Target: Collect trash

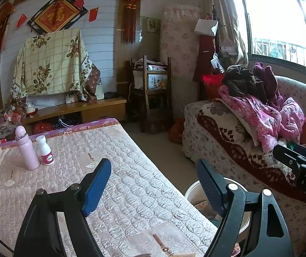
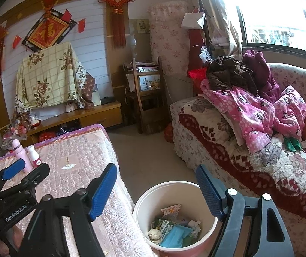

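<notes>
Two bottles, a pink flask (image 1: 27,150) and a white bottle (image 1: 45,151), are standing upright at the far left of the quilted bench (image 1: 131,188); no loose trash is being seen on it. Left gripper (image 1: 154,185) is being held with jaws wide, empty. Trash bin (image 2: 144,205), between bench and sofa (image 2: 227,150), is already holding wrappers and a blue mask. Right gripper (image 2: 156,189), jaws wide and empty, is hovering above the bin. Judgement: the bottles should be approached upright, one at a time.

A quilted pink table cover drapes the desk (image 1: 131,192) at lower left; a pink flask (image 1: 26,150) and white bottle (image 1: 44,151) stand near its far corner. A bin (image 2: 153,201) of trash sits on the floor (image 2: 153,156) beside it, lower centre.
</notes>
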A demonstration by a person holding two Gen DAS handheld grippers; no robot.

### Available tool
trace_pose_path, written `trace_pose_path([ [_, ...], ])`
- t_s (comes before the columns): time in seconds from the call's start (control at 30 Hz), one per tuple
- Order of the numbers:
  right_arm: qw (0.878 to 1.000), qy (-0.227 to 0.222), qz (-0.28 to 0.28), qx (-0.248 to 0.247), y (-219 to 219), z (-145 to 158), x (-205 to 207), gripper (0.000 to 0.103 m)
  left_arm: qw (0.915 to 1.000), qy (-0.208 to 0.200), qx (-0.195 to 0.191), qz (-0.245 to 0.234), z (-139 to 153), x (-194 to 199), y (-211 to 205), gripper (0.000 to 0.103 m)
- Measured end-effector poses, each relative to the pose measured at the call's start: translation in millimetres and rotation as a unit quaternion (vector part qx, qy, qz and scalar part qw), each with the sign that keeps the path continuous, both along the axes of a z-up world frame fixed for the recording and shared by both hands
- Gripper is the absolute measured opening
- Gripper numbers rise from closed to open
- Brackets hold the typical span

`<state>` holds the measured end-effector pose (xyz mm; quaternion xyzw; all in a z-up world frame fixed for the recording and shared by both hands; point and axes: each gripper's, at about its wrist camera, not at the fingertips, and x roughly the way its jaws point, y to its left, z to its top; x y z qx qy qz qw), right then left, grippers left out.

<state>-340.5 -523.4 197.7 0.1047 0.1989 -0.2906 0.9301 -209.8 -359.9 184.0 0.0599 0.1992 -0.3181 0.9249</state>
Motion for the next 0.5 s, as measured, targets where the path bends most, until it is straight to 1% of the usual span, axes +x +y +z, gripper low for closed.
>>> trace_pose_path([
  [0.5, 1.000, 0.007, 0.000, 0.006, -8.4, -4.2, 3.9, 0.079, 0.9999, 0.002, 0.009, -0.006, -3.8, 0.0, -2.5, 0.082],
])
